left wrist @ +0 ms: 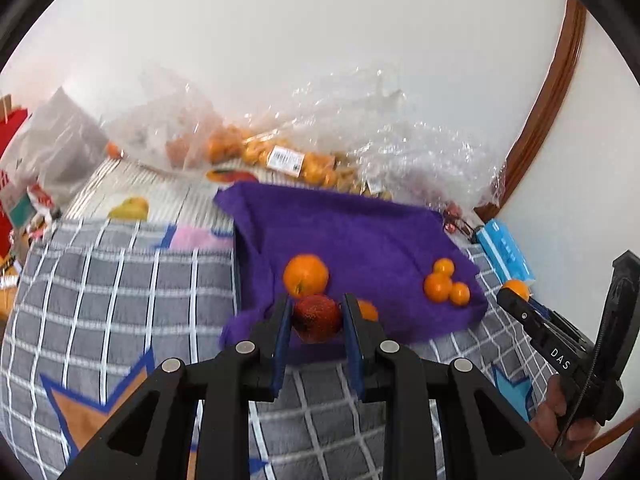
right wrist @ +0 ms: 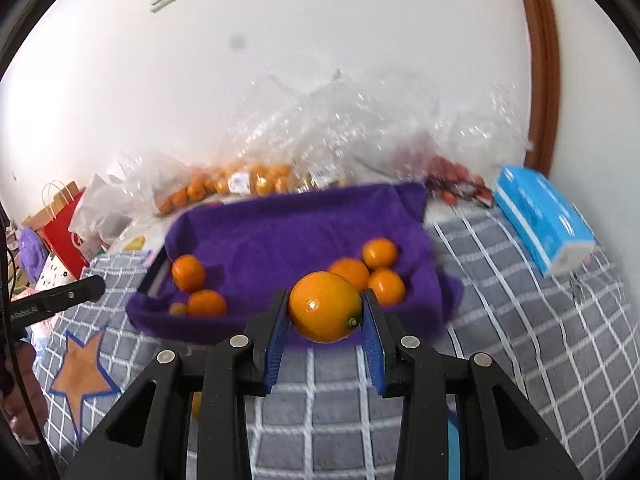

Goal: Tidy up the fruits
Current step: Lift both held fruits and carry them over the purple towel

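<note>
While both units are raised over the grey checked blanket [left wrist: 120, 280], each is loaded. The left hand-held gripper [left wrist: 317, 316] is clamped on a red fruit [left wrist: 317, 318], with both blue pads pressed against its sides. The right hand-held gripper [right wrist: 325, 308] is clamped on a large orange [right wrist: 325, 307], held the same way, green stem end toward the right pad. In the left wrist view the right unit appears at the right edge, with a hand [left wrist: 560, 412] around its grip.

Landmark: the purple towel [left wrist: 352, 232], spread on the blanket just beyond both sets of fingertips.
- On the towel, left part: an orange [left wrist: 306, 275] directly behind the red fruit, and a smaller one partly hidden by the right finger.
- On the towel, right part: three small oranges [left wrist: 445, 285] touching one another.
- Right of the towel: a blue tissue pack [right wrist: 540, 220] lying on the blanket.
- Behind the towel: clear plastic bags [left wrist: 360, 128] against the white wall, with bagged oranges [left wrist: 260, 152] inside; contents are blurred.
- Left of the towel, further back: a red paper bag [right wrist: 66, 228].
</note>
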The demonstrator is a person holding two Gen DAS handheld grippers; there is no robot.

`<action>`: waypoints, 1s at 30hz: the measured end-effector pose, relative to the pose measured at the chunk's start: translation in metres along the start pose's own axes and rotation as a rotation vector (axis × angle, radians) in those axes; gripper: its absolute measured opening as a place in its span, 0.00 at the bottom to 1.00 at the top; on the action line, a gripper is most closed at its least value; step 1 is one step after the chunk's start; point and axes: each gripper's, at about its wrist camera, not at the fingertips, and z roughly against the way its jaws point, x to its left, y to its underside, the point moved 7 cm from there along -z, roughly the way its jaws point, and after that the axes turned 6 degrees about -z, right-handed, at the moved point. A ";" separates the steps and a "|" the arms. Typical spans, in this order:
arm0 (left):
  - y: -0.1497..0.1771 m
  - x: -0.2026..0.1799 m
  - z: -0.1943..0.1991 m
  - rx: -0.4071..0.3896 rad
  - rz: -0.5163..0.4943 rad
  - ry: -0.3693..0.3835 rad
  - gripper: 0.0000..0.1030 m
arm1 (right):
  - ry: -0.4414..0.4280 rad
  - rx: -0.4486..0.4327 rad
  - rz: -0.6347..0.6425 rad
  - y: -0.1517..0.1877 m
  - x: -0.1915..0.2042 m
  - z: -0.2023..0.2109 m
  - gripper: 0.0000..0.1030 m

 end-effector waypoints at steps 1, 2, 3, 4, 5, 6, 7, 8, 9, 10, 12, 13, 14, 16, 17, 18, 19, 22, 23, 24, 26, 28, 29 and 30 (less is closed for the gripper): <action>-0.003 0.000 -0.002 -0.003 0.000 -0.001 0.23 | 0.003 -0.011 0.005 -0.005 0.003 -0.002 0.34; -0.008 0.001 -0.006 -0.006 0.001 0.000 0.23 | 0.003 -0.021 0.008 -0.011 0.006 -0.005 0.34; -0.012 0.002 -0.010 -0.010 0.001 0.005 0.23 | -0.005 -0.027 0.007 -0.016 0.009 -0.009 0.34; -0.016 0.003 -0.014 -0.019 0.001 0.007 0.23 | -0.011 -0.029 0.005 -0.018 0.010 -0.012 0.34; -0.018 0.003 -0.016 -0.027 0.002 0.005 0.23 | -0.018 -0.034 0.002 -0.022 0.012 -0.016 0.34; -0.020 0.005 -0.020 -0.035 0.002 -0.002 0.23 | -0.018 -0.037 0.001 -0.024 0.013 -0.020 0.34; -0.021 0.007 -0.024 -0.040 0.000 -0.009 0.23 | -0.013 -0.038 0.002 -0.025 0.014 -0.027 0.34; -0.021 0.009 -0.029 -0.043 -0.001 -0.013 0.23 | -0.011 -0.036 0.002 -0.025 0.016 -0.032 0.34; -0.021 0.011 -0.034 -0.045 -0.001 -0.011 0.23 | -0.012 -0.034 -0.001 -0.025 0.016 -0.037 0.34; -0.020 0.013 -0.038 -0.047 0.001 -0.005 0.23 | -0.021 -0.028 -0.007 -0.023 0.016 -0.045 0.34; -0.016 0.018 -0.046 -0.059 -0.002 0.000 0.23 | -0.035 -0.018 -0.014 -0.019 0.017 -0.054 0.34; -0.015 0.021 -0.048 -0.064 -0.003 -0.004 0.23 | -0.040 -0.013 -0.017 -0.017 0.016 -0.059 0.34; -0.012 0.024 -0.051 -0.062 0.002 -0.013 0.23 | -0.042 -0.006 -0.018 -0.014 0.014 -0.064 0.34; -0.011 0.028 -0.052 -0.069 0.021 -0.007 0.23 | -0.039 -0.001 -0.018 -0.012 0.010 -0.069 0.34; -0.011 0.029 -0.053 -0.078 0.025 -0.003 0.23 | -0.031 -0.001 -0.026 -0.011 0.006 -0.070 0.34; -0.011 0.030 -0.054 -0.086 0.027 -0.006 0.23 | -0.028 -0.002 -0.034 -0.012 0.003 -0.070 0.34; -0.011 0.030 -0.055 -0.090 0.027 -0.014 0.23 | -0.034 -0.007 -0.046 -0.013 0.000 -0.070 0.34; -0.009 0.031 -0.059 -0.091 0.032 -0.011 0.23 | -0.039 -0.018 -0.063 -0.013 -0.007 -0.069 0.34; -0.008 0.031 -0.061 -0.083 0.043 0.008 0.23 | -0.033 -0.019 -0.062 -0.012 -0.009 -0.070 0.34; -0.007 0.031 -0.062 -0.080 0.052 0.023 0.23 | -0.030 -0.016 -0.064 -0.011 -0.010 -0.070 0.34; -0.005 0.028 -0.067 -0.067 0.054 0.039 0.23 | -0.039 -0.007 -0.072 -0.010 -0.011 -0.072 0.34; -0.004 0.026 -0.068 -0.062 0.055 0.043 0.23 | -0.041 -0.007 -0.071 -0.009 -0.011 -0.073 0.34; -0.004 0.026 -0.068 -0.062 0.057 0.051 0.23 | -0.037 -0.011 -0.068 -0.009 -0.011 -0.072 0.34; -0.004 0.025 -0.068 -0.064 0.059 0.058 0.23 | -0.033 -0.016 -0.065 -0.009 -0.011 -0.072 0.34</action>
